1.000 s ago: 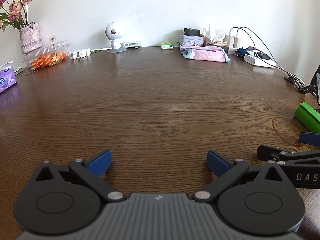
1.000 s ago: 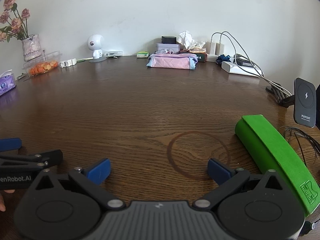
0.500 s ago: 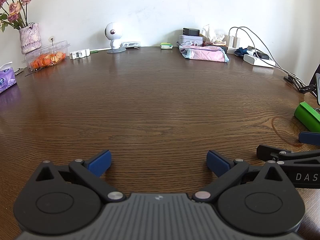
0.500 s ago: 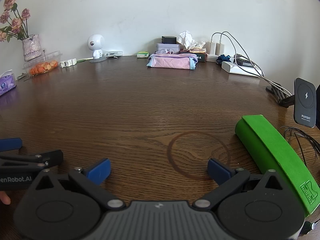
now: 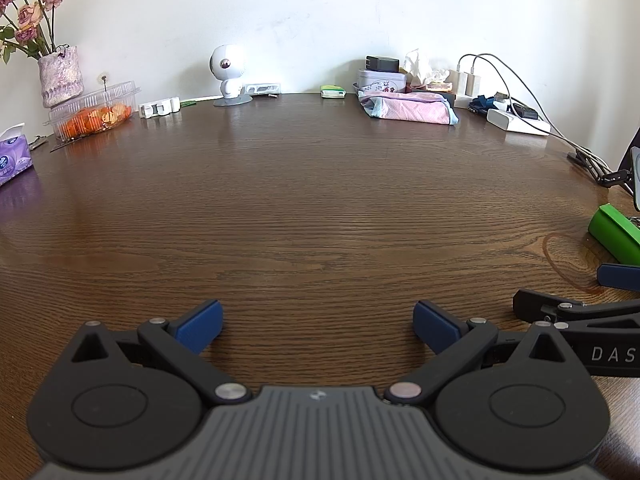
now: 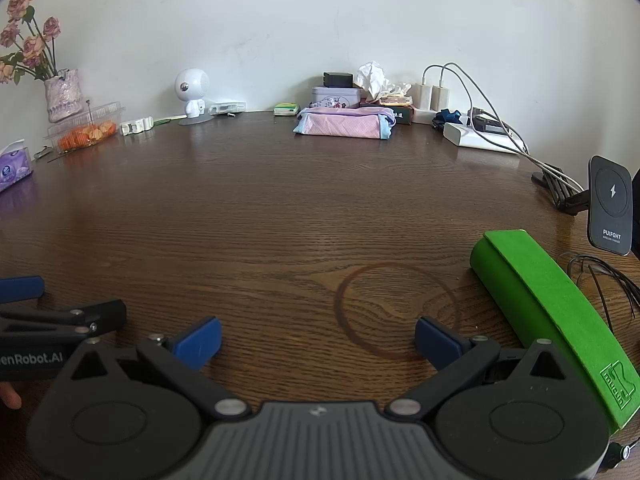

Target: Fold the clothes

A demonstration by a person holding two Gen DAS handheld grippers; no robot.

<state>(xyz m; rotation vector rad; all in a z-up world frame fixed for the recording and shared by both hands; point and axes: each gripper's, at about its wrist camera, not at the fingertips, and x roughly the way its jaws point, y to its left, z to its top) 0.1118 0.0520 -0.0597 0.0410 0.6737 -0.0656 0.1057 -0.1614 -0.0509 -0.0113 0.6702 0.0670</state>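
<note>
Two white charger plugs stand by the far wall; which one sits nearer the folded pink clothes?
The left plug, nearest the crumpled tissue. The other plug stands right of it, toward the white power bank. The pink clothes lie left of both.

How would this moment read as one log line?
left gripper: open, empty | right gripper: open, empty | pink folded cloth: far side of table

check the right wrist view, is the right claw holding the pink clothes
No, the right claw is open and empty near the table's front edge, while the folded pink clothes lie far off by the wall.
</note>
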